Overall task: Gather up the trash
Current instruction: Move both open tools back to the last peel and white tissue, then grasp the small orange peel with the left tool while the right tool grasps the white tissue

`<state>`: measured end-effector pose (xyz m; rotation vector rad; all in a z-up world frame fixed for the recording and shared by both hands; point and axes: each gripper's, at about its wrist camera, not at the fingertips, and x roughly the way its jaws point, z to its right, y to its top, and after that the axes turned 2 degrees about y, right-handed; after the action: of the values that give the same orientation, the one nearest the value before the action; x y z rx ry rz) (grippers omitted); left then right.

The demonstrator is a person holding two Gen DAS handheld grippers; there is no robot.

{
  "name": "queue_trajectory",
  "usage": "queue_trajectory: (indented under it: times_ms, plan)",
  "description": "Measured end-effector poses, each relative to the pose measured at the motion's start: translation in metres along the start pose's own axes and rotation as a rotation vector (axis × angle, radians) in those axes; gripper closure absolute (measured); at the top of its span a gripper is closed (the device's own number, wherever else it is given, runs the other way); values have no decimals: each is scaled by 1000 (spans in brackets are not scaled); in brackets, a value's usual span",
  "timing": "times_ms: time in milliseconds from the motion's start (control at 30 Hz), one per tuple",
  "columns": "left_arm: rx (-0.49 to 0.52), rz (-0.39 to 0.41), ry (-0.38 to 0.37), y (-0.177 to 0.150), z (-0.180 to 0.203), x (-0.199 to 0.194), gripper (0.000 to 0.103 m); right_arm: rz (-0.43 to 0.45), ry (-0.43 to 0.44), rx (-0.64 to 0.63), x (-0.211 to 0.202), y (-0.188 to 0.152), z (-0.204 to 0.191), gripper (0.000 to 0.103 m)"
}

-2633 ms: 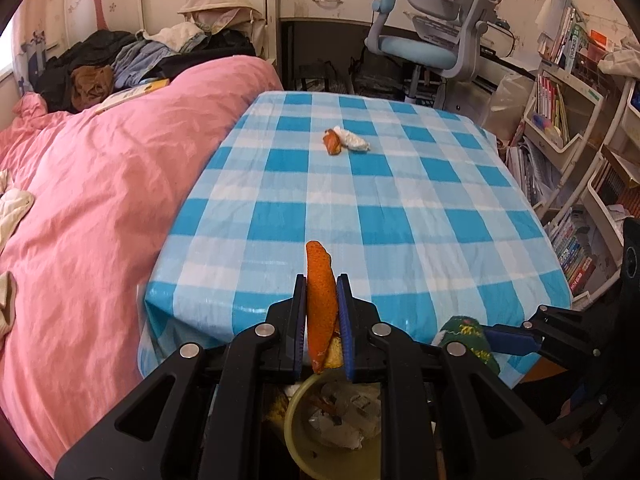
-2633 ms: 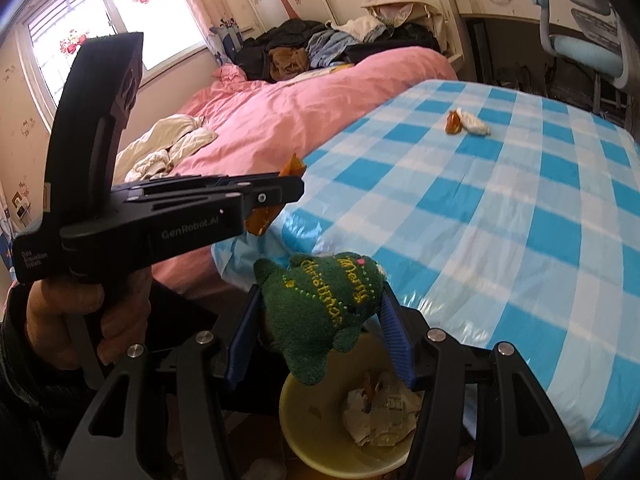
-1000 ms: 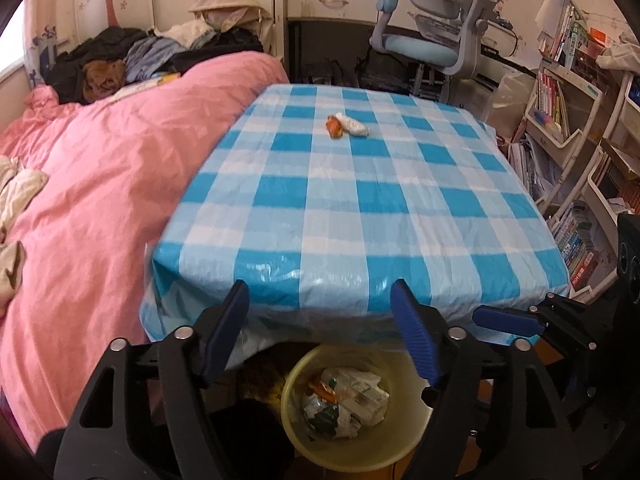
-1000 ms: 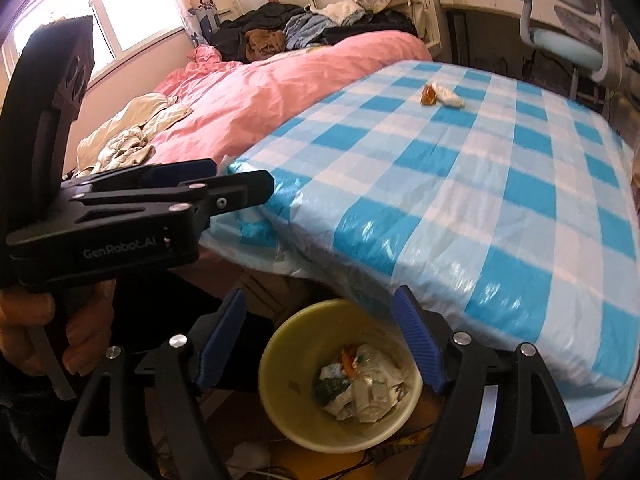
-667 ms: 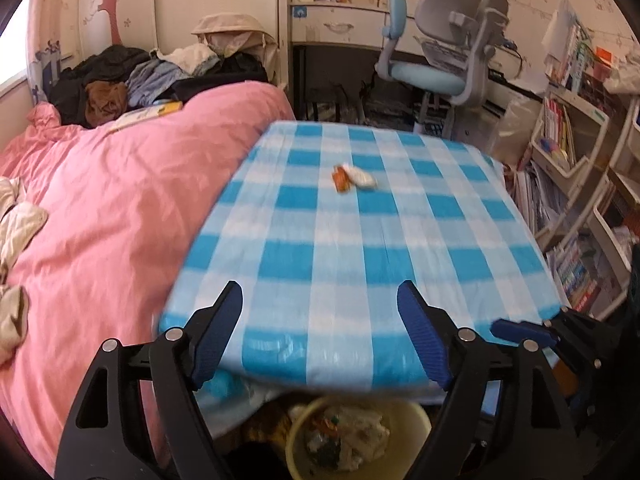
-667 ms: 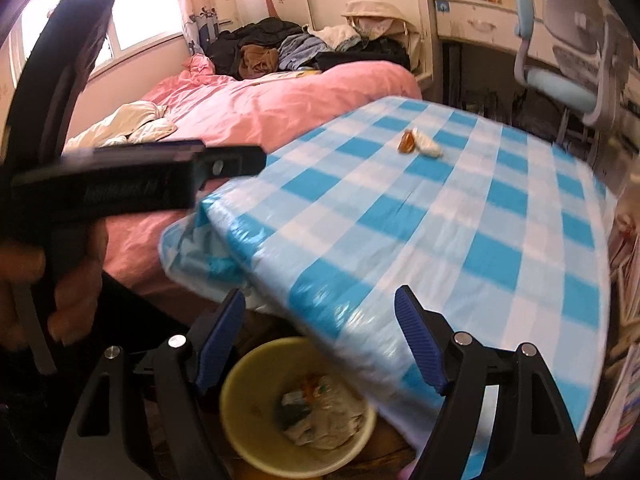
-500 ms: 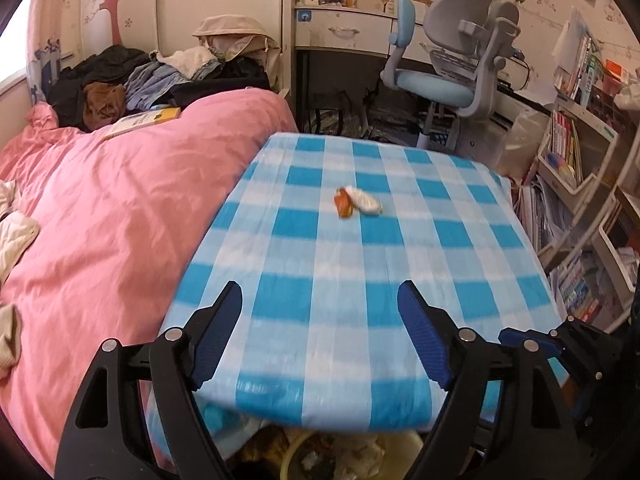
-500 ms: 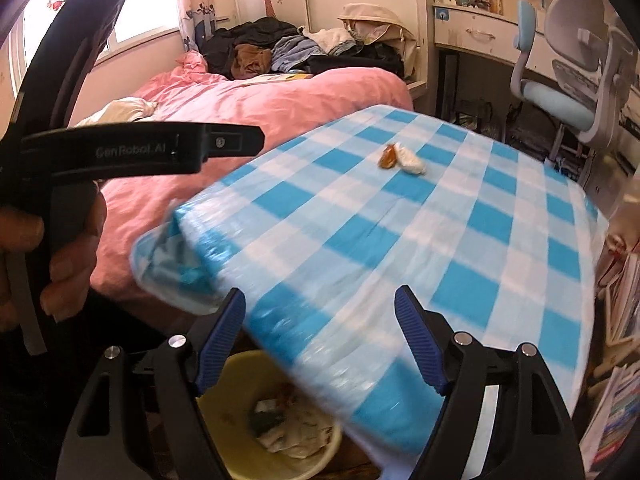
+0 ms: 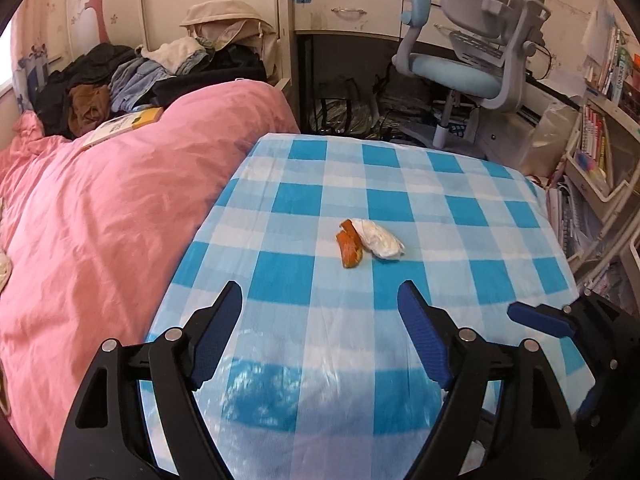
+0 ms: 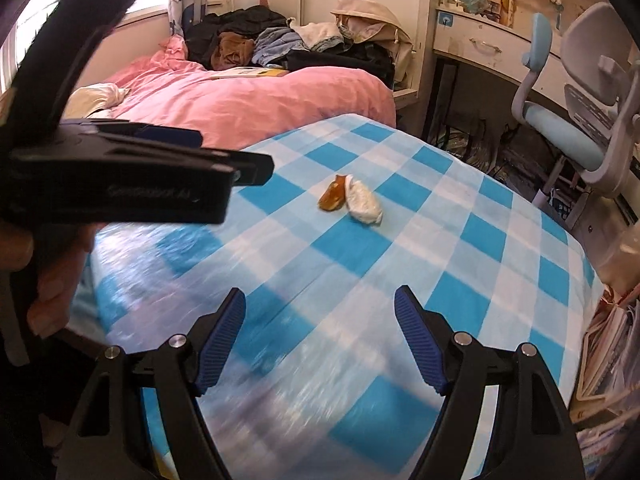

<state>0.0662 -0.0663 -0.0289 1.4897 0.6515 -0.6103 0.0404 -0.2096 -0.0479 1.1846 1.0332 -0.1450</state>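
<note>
An orange peel and a crumpled white wrapper lie side by side, touching, near the middle of the blue-and-white checked table. My left gripper hovers open over the table's near part, short of the two scraps, nothing between its blue pads. My right gripper is likewise open and empty over the near part. The right wrist view also shows the left gripper's black body held by a hand. No bin is in view.
A bed with a pink duvet borders the table's left side, clothes piled at its head. Beyond the table stand a desk and a blue-grey office chair. Bookshelves crowd the right edge.
Both grippers, open and empty, moved forward from above the yellow bin at the table's front edge to over the tabletop. The bin dropped out of view; the two scraps came nearer.
</note>
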Motion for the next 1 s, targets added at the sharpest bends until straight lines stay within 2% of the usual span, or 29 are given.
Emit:
queue_trajectory:
  times_ms: [167, 333, 1000]
  plan:
    - [15, 4, 10, 10, 3, 14, 26, -7, 7, 27, 25, 13, 15, 30]
    - [22, -1, 21, 18, 1, 27, 26, -28, 20, 33, 44, 23, 22, 35]
    - [10, -10, 26, 44, -6, 57, 26, -40, 34, 56, 87, 55, 43, 45]
